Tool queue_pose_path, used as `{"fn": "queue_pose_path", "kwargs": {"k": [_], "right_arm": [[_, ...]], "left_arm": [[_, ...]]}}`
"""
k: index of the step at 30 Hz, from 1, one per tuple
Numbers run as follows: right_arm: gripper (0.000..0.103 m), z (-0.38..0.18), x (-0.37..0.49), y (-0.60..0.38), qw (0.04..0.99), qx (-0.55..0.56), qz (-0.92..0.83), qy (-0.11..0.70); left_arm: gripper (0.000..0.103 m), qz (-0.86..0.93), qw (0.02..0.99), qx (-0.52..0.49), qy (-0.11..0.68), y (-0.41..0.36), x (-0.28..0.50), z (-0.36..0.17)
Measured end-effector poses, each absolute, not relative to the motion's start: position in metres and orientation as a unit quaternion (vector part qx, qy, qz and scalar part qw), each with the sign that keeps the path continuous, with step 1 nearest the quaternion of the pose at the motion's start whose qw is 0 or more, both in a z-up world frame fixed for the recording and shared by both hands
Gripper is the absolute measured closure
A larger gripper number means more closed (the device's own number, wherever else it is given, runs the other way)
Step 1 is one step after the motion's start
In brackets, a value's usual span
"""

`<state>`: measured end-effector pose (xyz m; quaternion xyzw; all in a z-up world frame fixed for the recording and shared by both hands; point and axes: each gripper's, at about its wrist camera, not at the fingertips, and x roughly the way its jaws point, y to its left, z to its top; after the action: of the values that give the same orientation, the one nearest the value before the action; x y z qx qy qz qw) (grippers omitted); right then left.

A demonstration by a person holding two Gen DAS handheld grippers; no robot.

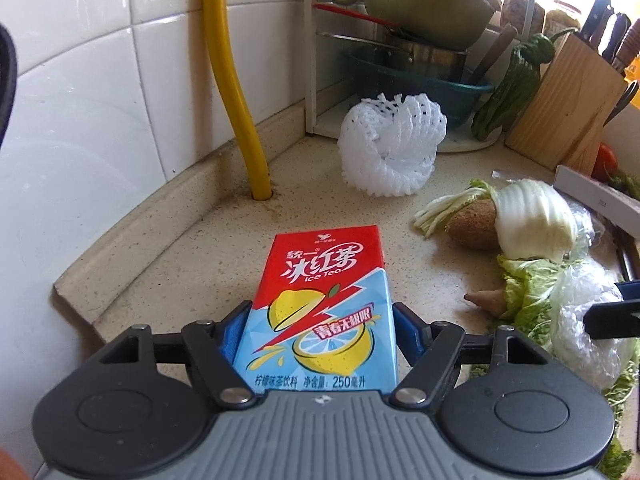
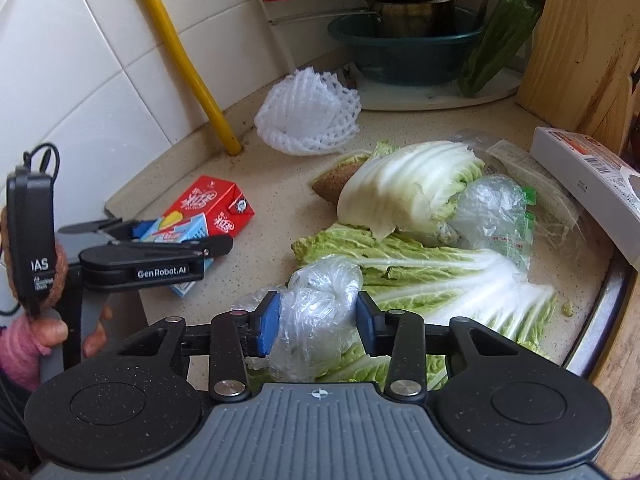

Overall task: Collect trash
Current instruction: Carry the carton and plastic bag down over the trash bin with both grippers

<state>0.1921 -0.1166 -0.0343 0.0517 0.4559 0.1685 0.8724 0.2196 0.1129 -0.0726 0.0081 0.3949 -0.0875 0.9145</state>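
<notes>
Ice tea carton (image 1: pixel 320 312) clamped between left gripper (image 1: pixel 318 330) pads; crumpled plastic wrap (image 2: pixel 316 320) pinched by right gripper (image 2: pixel 316 322).

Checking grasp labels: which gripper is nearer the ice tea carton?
Left. The left gripper has its fingers on either side of the ice tea carton; the right gripper sits off to its right, around crumpled plastic wrap.

We note the carton (image 1: pixel 320 312) lying on the bench (image 1: pixel 192 256) between our left tongs (image 1: pixel 320 332). Behind it stands the hose (image 1: pixel 240 112); the foam net (image 1: pixel 390 146) lies further right, cabbage (image 2: pixel 408 188) right of the carton.
</notes>
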Motion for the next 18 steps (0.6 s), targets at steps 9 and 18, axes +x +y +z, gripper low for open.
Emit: {"fn": "queue_pose_path", "kwargs": {"k": [9,18], "right_arm": [[0.059,-0.019,0.187,-0.131,0.879,0.073,0.198,0.429],[0.059,-0.014,0.176,-0.144,0.884,0.093,0.22,0.401]], "left_arm": [[0.035,-0.066,0.922,0.001,0.382,0.105,0.191,-0.057],[0.035,-0.047,0.928,0.006,0.369,0.092,0.16,-0.043]]}}
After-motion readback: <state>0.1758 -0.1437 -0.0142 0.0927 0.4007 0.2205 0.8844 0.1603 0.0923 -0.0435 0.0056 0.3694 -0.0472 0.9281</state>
